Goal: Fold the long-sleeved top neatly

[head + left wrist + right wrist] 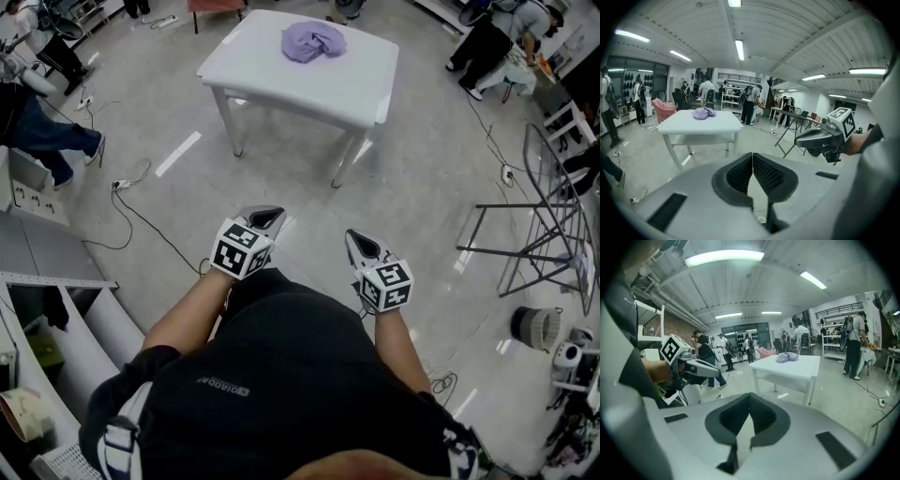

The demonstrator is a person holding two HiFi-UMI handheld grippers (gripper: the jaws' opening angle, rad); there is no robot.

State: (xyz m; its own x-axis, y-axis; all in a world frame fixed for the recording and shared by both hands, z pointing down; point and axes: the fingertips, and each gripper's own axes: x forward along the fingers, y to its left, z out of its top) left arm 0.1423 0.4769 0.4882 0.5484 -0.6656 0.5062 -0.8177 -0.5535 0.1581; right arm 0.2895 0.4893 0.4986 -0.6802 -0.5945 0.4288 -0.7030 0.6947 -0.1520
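Distance is the plain fact in the head view: the lavender long-sleeved top (313, 41) lies crumpled at 12 o'clock on the white table (281, 89), towards its far side. Both tools hang well short of it over bare floor. The left gripper (266, 219) and the right gripper (362, 247) are each closed tight with nothing in them. A loose cable (141, 217) snakes across the floor at 9 o'clock, and a folding metal stand (539, 239) sits at 3 o'clock. Either could catch a foot on the walk in.

In the left gripper view the ribbed pads meet in a thin seam and are empty. The top (703, 113) is a small heap at 11 o'clock on the table. The bundle looks tangled, so I'd guess a blind pinch would take several layers at once and spoil the fold.

In the right gripper view the jaws are likewise pressed together on nothing. The top (786, 357) shows at 1 o'clock, near the table's far edge. A hard tug there could, I think, drag it off onto the floor.
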